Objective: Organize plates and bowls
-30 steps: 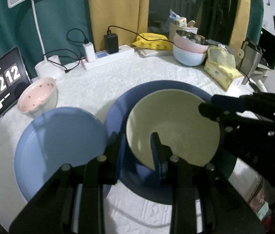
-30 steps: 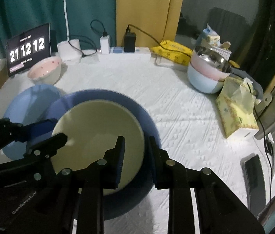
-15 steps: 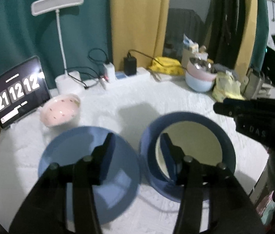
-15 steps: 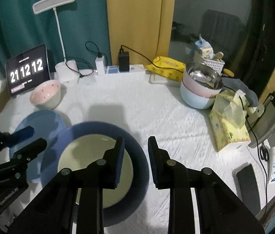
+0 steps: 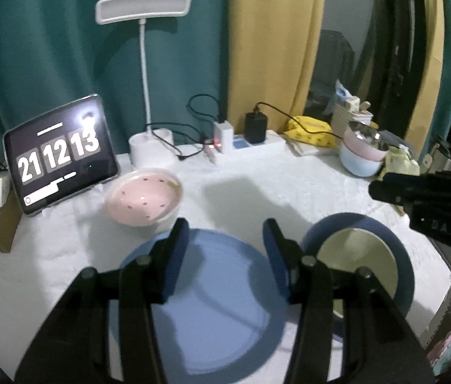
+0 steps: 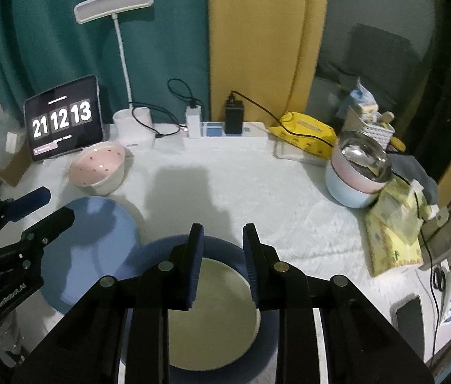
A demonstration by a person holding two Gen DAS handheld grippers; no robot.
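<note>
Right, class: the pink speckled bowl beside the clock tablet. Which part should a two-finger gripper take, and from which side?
Take the pink bowl by its rim, from above, one finger inside and one outside. It stands upright and open, its wall is thin, and its body looks too wide to span. The near side, facing the light blue plate, is probably freest, since the tablet stands behind.

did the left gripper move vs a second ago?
Yes. The left gripper has pulled up and back from the cream bowl it gripped; judged against the clock tablet, its view widened. Its jaws have just been opening, with nothing between them.
</note>
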